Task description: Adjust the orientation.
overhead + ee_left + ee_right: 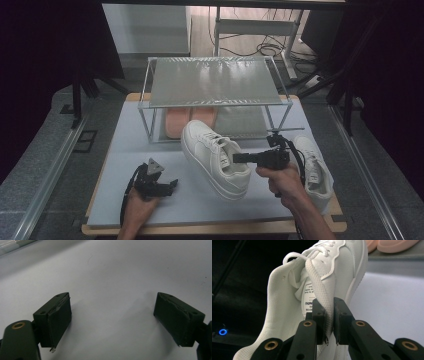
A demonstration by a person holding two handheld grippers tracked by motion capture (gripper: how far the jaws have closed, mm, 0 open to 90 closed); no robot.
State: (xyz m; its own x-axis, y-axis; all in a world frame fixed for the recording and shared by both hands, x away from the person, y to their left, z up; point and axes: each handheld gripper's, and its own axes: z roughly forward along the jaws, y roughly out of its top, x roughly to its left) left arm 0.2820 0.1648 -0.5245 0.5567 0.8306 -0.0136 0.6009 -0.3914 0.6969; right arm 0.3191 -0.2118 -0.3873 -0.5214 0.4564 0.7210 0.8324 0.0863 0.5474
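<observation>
A white sneaker (215,159) hangs tilted above the middle of the white table top (150,150), toe toward the rack. My right gripper (235,158) is shut on its collar edge; in the right gripper view the pads (319,315) pinch the white sneaker (317,285) at its opening rim. A second white sneaker (314,167) lies on the table at the right, partly behind my right hand. My left gripper (167,186) rests low at the front left, open, and in the left gripper view my left gripper (112,315) has only bare table between its jaws.
A two-tier metal-frame shoe rack (215,82) stands at the back of the table. A pair of pink shoes (189,120) sits on its lower shelf. Dark curtains flank both sides, and the table's front edge (210,229) lies close to my hands.
</observation>
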